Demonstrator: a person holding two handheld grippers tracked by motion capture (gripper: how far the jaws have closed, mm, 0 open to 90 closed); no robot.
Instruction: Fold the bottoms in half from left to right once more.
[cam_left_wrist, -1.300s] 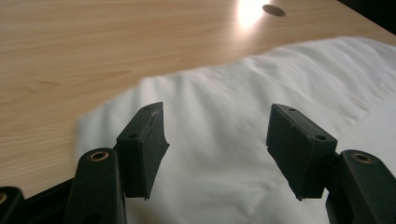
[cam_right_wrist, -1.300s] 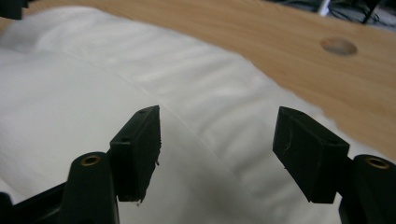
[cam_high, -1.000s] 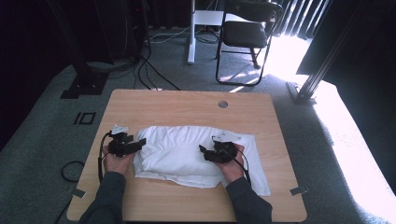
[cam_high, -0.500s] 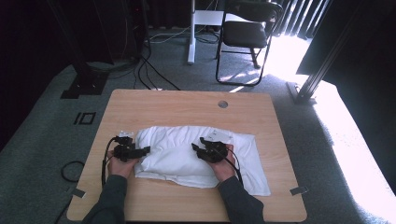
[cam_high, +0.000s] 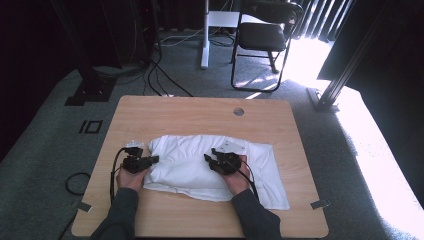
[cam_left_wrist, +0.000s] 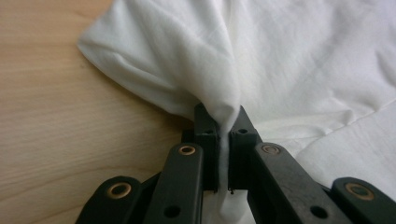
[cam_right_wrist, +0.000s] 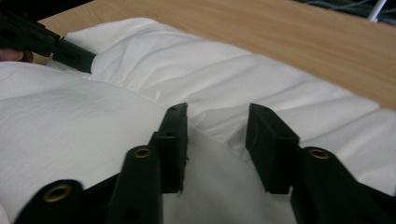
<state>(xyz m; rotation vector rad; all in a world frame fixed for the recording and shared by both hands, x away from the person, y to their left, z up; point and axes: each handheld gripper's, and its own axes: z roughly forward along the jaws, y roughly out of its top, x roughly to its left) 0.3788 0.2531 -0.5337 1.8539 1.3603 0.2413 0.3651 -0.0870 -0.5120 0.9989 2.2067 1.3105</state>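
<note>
A crumpled white cloth (cam_high: 185, 155) lies across the near half of the wooden table (cam_high: 200, 112). My left gripper (cam_high: 156, 159) is at the cloth's left edge, shut on a pinched-up fold of the cloth (cam_left_wrist: 289, 60); the fold runs between its jaws at the left gripper (cam_left_wrist: 223, 122). My right gripper (cam_high: 207, 159) rests on the middle of the cloth and points left. Its jaws have just been closing and stand apart at the right gripper (cam_right_wrist: 217, 119), over a flat fold of cloth (cam_right_wrist: 196, 70) that the pads do not press.
The left gripper (cam_right_wrist: 70, 53) shows far off at the cloth's end. A small white label (cam_high: 232, 145) lies on the cloth. The table has a round hole (cam_high: 238, 111) near its far edge. A black chair (cam_high: 265, 35) and cables stand on the carpet beyond.
The left gripper has slid right onto the cloth's edge and shut on a fold. The right gripper has moved left over the cloth, and its jaws have narrowed.
</note>
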